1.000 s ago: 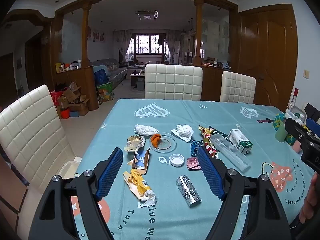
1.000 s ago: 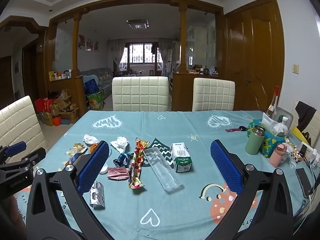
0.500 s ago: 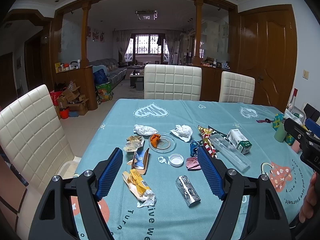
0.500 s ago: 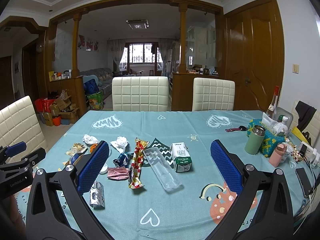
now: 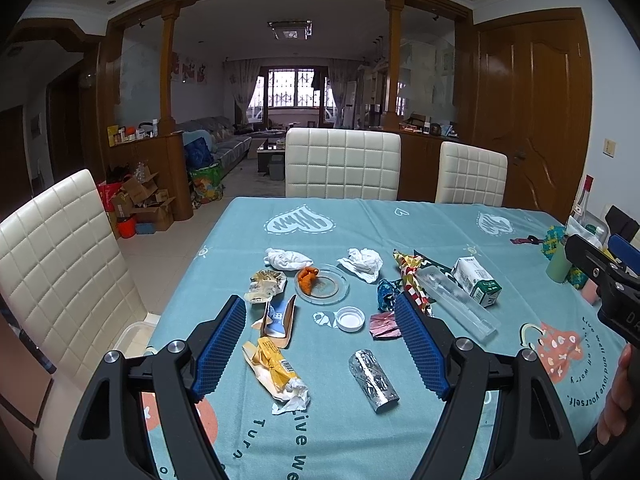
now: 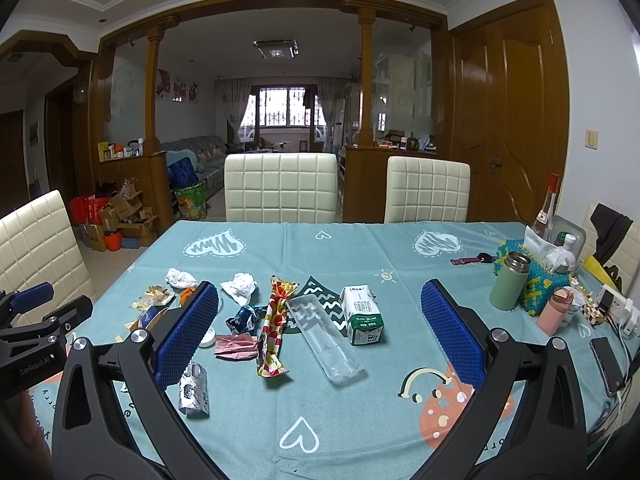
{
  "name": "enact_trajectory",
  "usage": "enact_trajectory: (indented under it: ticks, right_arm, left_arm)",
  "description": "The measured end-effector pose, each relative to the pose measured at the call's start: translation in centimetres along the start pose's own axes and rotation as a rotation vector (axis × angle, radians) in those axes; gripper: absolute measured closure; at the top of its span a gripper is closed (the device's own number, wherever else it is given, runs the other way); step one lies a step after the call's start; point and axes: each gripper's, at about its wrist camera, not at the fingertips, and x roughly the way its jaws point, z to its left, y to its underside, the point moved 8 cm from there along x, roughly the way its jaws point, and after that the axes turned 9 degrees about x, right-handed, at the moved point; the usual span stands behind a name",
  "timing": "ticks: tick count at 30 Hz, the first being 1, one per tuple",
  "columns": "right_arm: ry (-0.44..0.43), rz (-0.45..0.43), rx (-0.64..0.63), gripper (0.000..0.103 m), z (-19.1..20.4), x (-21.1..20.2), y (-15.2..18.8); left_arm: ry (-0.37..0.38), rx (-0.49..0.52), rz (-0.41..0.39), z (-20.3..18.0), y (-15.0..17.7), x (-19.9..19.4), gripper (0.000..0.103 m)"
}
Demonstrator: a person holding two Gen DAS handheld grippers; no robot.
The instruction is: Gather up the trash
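A teal table [image 6: 360, 432] strewn with trash: tissues [image 5: 362, 262], wrappers [image 5: 276, 364], a foil roll [image 5: 372, 374], a cap [image 5: 350, 318], a milk carton [image 6: 362, 314] and a clear tray [image 6: 326, 338]. The left gripper [image 5: 320, 344] and right gripper [image 6: 320, 332] hover above the near edge, jaws spread wide, holding nothing.

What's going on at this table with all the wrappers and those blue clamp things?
A person holds a two-finger gripper in each hand above a table strewn with trash. The left gripper and the right gripper are both open and hold nothing. Nothing is picked up yet: the yellow wrapper, the silver foil wrapper, the clear plastic tray and the milk carton lie on the cloth.
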Motion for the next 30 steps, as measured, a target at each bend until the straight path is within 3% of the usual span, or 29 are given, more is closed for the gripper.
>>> enact_trajectory:
  ticks: [30]
  right_arm:
    - [0.001,0.003,-0.004,0.003,0.31,-0.10,-0.02]
  left_arm:
    - [0.007,-0.002,0.001,-0.25,0.10,0.01,0.028]
